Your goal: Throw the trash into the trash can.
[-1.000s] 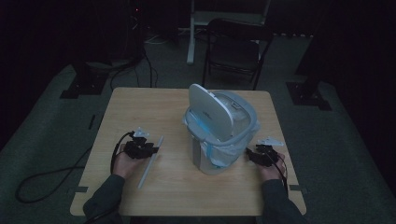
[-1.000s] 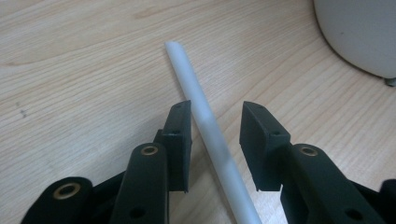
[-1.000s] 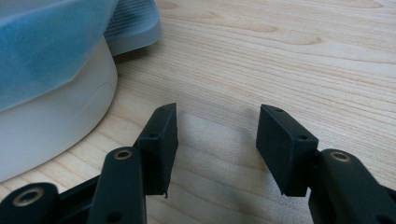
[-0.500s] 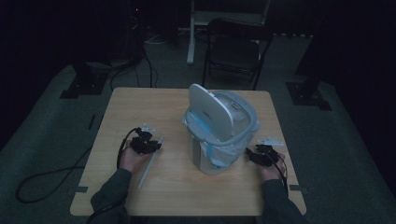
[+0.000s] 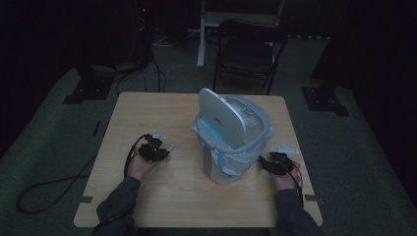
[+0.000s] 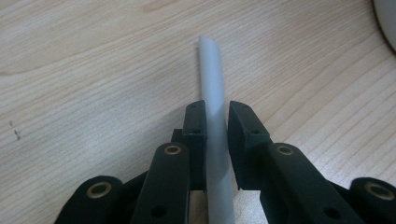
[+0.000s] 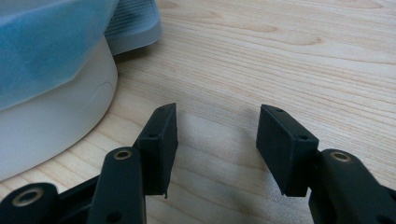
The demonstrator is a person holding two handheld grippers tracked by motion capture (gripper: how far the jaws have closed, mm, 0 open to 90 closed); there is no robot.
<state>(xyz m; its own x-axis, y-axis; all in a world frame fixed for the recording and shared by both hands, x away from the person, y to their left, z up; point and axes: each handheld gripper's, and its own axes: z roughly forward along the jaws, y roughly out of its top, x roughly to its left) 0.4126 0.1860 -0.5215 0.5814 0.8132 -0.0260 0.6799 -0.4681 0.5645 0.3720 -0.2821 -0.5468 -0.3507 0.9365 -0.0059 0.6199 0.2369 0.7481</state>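
A thin white tube lies on the wooden table, running away between the jaws of my left gripper. Those jaws have just been closing, and both pads now press its sides. From above, the left gripper sits left of a white pedal bin, with the tube's tip poking out beyond it. The bin's lid stands up, and a blue liner hangs over the rim. My right gripper rests low at the bin's right side, open and empty.
The bin's grey ribbed pedal juts out at table level ahead of the right gripper. A dark folding chair stands beyond the table's far edge. A cable loops across the floor at the left.
The left hand has edged toward the bin and its jaws have come together on the tube, whose long white length no longer shows beside the hand. The right hand is still.
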